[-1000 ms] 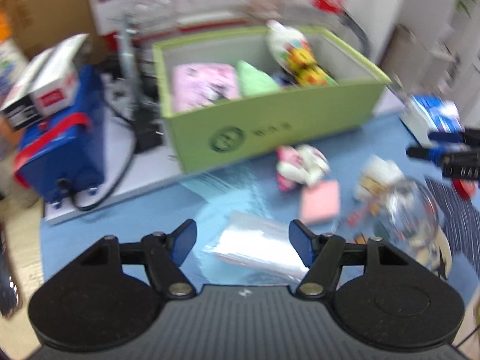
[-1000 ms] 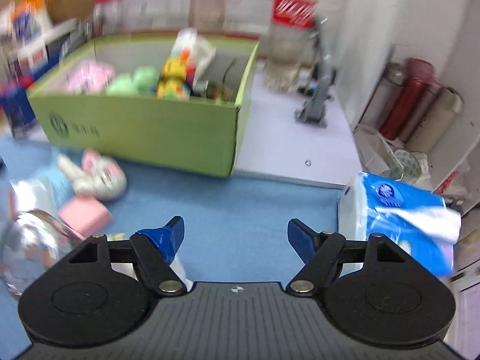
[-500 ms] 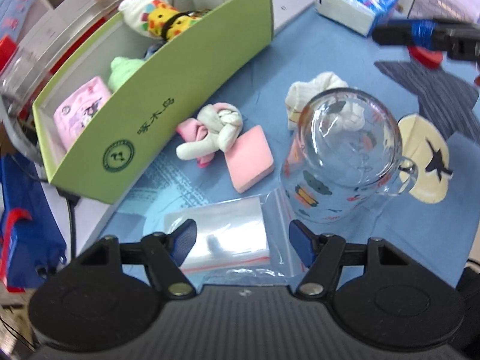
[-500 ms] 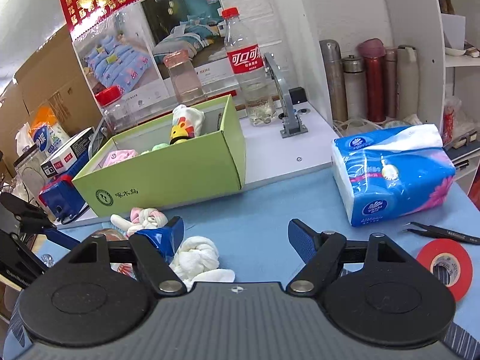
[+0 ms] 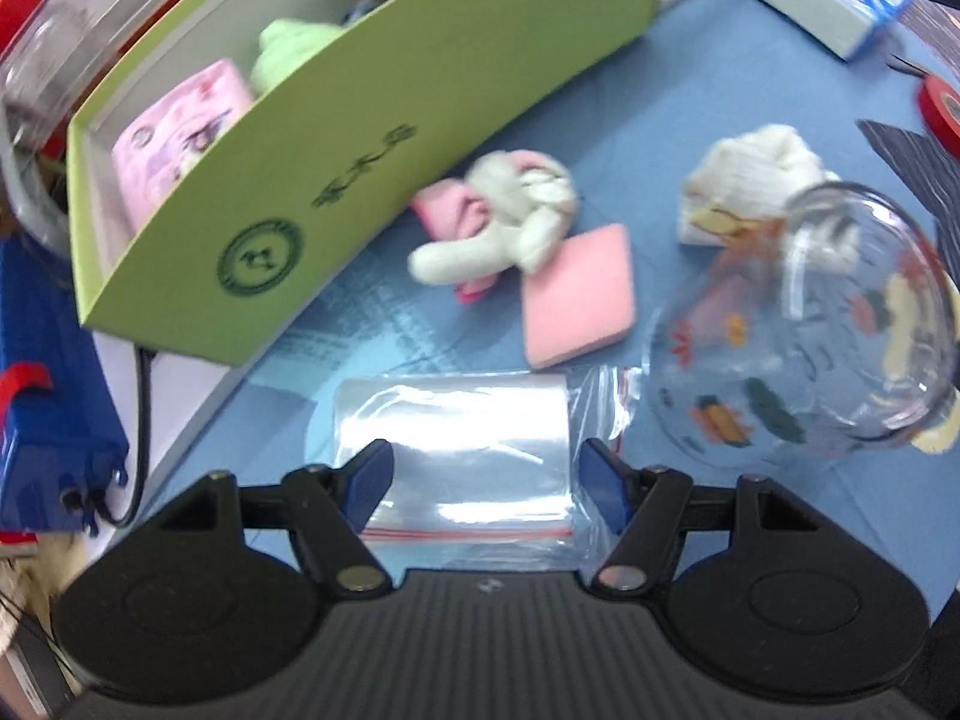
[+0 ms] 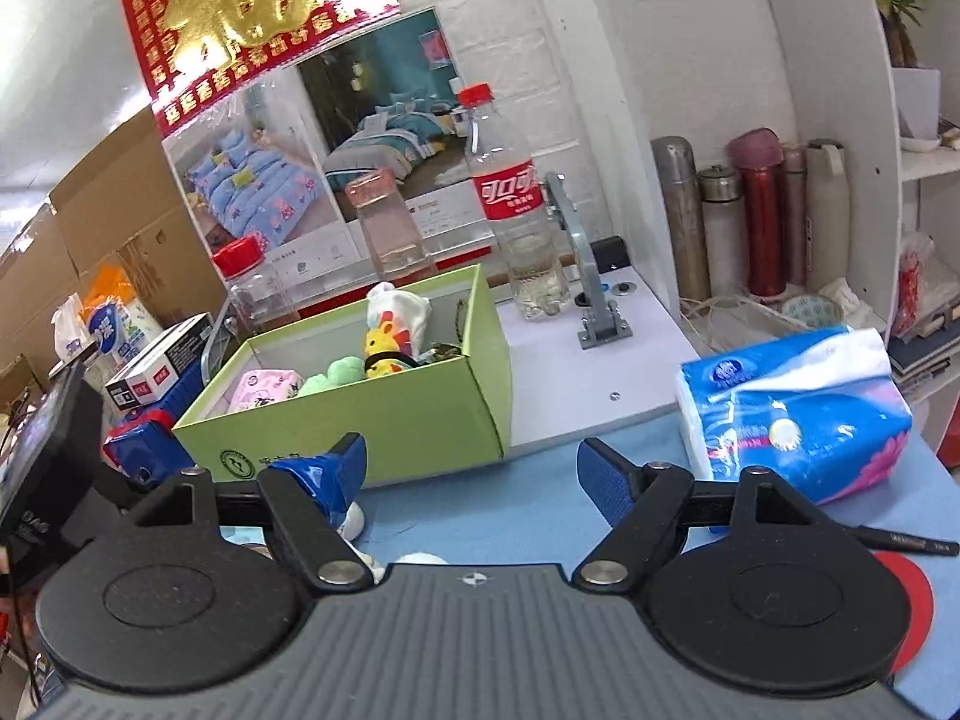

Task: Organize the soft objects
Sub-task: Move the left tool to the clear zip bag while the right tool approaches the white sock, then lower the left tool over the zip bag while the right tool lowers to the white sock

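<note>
Tongs, two, both gape empty: left gripper [image 5: 486, 483], right gripper [image 6: 471, 471]; one green box [image 5: 372, 138], one glass mug [image 5: 804, 330].

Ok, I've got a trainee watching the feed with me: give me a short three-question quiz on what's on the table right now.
1. True or false: the left gripper is shut on the plastic bag.
2. Multiple choice: the pink sponge lies A) inside the green box; B) on the blue mat beside the plush bunny; C) inside the glass mug.
3. Fill in: the tissue pack is mostly ____ in colour.

Key: 1 false, it is open, with the bag between its fingers; 2 B; 3 blue.
</note>
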Demonstrator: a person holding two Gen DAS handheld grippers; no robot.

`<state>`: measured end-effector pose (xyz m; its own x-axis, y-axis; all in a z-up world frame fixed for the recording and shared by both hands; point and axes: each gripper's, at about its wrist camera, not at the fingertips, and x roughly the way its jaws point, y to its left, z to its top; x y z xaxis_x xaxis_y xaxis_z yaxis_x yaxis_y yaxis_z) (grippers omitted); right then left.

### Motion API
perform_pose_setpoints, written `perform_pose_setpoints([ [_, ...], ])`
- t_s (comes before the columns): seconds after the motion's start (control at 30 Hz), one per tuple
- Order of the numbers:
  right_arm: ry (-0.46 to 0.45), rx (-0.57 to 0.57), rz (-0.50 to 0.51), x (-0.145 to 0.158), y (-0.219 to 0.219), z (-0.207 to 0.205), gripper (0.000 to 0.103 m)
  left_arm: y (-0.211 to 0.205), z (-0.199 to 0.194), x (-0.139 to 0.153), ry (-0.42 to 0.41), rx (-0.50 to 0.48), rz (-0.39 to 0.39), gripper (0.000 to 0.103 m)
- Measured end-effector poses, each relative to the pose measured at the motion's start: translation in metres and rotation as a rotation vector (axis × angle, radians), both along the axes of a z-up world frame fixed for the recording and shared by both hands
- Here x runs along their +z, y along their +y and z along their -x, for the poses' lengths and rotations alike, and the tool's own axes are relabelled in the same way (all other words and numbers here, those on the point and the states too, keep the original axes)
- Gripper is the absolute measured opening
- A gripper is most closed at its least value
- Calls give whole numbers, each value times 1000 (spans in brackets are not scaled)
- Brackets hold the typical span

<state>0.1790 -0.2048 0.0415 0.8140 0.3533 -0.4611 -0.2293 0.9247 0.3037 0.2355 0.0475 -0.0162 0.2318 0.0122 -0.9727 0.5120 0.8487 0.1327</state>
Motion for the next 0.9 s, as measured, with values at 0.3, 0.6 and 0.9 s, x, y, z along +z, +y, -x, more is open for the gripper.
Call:
perform_pose_setpoints([
  [0.3,3,36,-5,3,10,-4,64,34,-22,4,-24,118,-59,69],
  [0.6,23,40,9,0,13,-10,65,111,-26,0,-5,291,4,69],
  [0.9,54,67,12,-8,20,-10,65,192,15,3,-21,450,67,70],
])
